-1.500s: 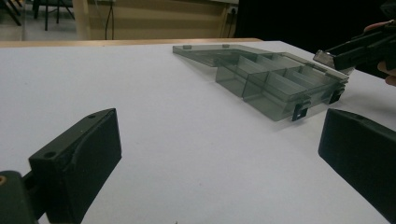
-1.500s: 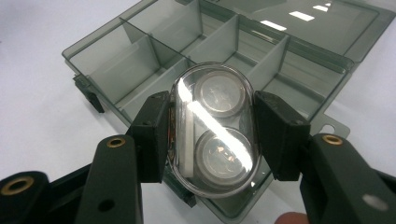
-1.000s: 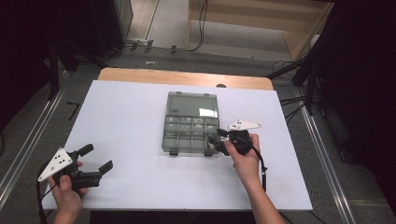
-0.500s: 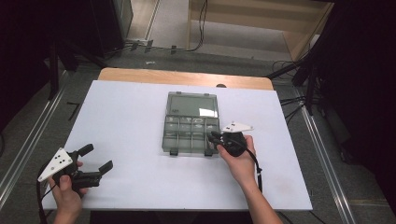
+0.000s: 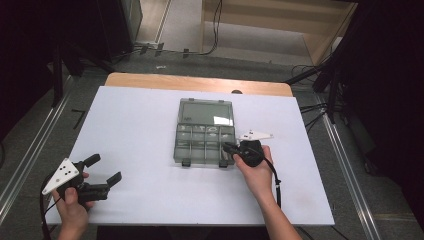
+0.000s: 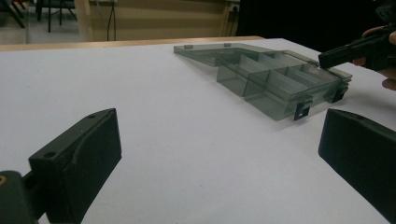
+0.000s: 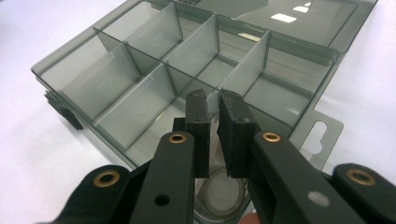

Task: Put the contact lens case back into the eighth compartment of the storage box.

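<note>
A smoky clear compartment box lies open at the table's middle, its lid flat behind it. My right gripper reaches into the box's near right corner. In the right gripper view its jaws have just been closing and stand almost together, with a thin clear divider wall of the box pinched between the pads. A round clear piece lies below them. My left gripper rests open at the near left, nothing between its jaws, facing the box and the right gripper.
The white table top spreads wide on every side of the box. A wooden strip runs along the far edge. Cables and dark stands lie on the floor beyond the table.
The right gripper has edged left into the box's near right corner and its jaws have drawn together. The left hand and gripper have stayed put.
</note>
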The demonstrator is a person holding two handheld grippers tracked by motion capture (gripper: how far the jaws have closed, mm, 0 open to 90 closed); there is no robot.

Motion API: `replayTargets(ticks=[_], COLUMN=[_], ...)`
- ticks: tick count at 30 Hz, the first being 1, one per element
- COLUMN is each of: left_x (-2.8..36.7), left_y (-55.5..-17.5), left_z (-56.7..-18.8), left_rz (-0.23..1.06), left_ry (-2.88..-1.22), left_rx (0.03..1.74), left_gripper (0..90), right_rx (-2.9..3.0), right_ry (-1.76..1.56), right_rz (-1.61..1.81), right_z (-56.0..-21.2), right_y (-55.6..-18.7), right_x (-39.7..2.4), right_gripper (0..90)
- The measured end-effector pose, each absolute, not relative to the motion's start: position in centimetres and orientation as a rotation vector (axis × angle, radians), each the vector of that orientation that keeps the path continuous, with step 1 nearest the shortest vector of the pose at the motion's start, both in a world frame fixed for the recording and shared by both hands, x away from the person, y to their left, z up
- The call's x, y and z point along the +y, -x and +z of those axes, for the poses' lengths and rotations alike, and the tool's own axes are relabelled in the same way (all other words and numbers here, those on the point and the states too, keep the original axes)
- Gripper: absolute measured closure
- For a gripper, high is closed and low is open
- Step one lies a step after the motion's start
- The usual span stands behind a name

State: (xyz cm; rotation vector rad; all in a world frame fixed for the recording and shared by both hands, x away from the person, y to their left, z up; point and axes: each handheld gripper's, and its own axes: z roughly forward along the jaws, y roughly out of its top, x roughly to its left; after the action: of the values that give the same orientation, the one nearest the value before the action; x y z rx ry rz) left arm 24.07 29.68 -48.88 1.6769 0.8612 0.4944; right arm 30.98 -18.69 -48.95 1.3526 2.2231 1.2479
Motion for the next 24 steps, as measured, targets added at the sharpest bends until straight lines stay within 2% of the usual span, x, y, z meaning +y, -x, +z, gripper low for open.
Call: replayTargets(ticks=[4, 9, 14, 16, 18, 20, 21, 24], left_x=[29.3, 28.3, 27.2, 26.7, 26.2, 25.7, 25.4, 24.6], left_y=[-24.2, -24.5, -24.7, -24.8, -24.8, -25.0, -25.0, -25.4], left_z=[-48.7, -48.4, -47.9, -47.7, -47.3, -47.1, -46.9, -46.7], left_rz=[0.483, 0.463, 0.451, 0.437, 0.426, 0.415, 0.412, 0.414], left_ry=[-1.682, -1.685, -1.698, -1.702, -1.705, -1.702, -1.706, -1.71], left_rx=[0.849, 0.83, 0.801, 0.787, 0.772, 0.761, 0.756, 0.743], left_gripper=[0.0, 0.0, 0.0, 0.9, 1.2, 1.2, 1.2, 1.2], right_rx=[2.195, 2.168, 2.185, 2.198, 2.199, 2.192, 2.191, 2.189], right_ry=[-1.323, -1.259, -1.197, -1.171, -1.152, -1.152, -1.154, -1.134], right_rz=[1.364, 1.447, 1.478, 1.479, 1.479, 1.484, 1.481, 1.496], right_z=[-48.6, -47.5, -47.2, -47.2, -47.2, -47.2, -47.2, -47.3], right_y=[-31.0, -30.6, -30.4, -30.2, -30.1, -30.0, -30.0, -29.9], right_x=[-19.7, -20.3, -20.5, -20.4, -20.3, -20.2, -20.2, -20.3], right_gripper=[64.0, 37.2, 16.9, 14.9, 7.5, 5.5, 0.0, 0.0])
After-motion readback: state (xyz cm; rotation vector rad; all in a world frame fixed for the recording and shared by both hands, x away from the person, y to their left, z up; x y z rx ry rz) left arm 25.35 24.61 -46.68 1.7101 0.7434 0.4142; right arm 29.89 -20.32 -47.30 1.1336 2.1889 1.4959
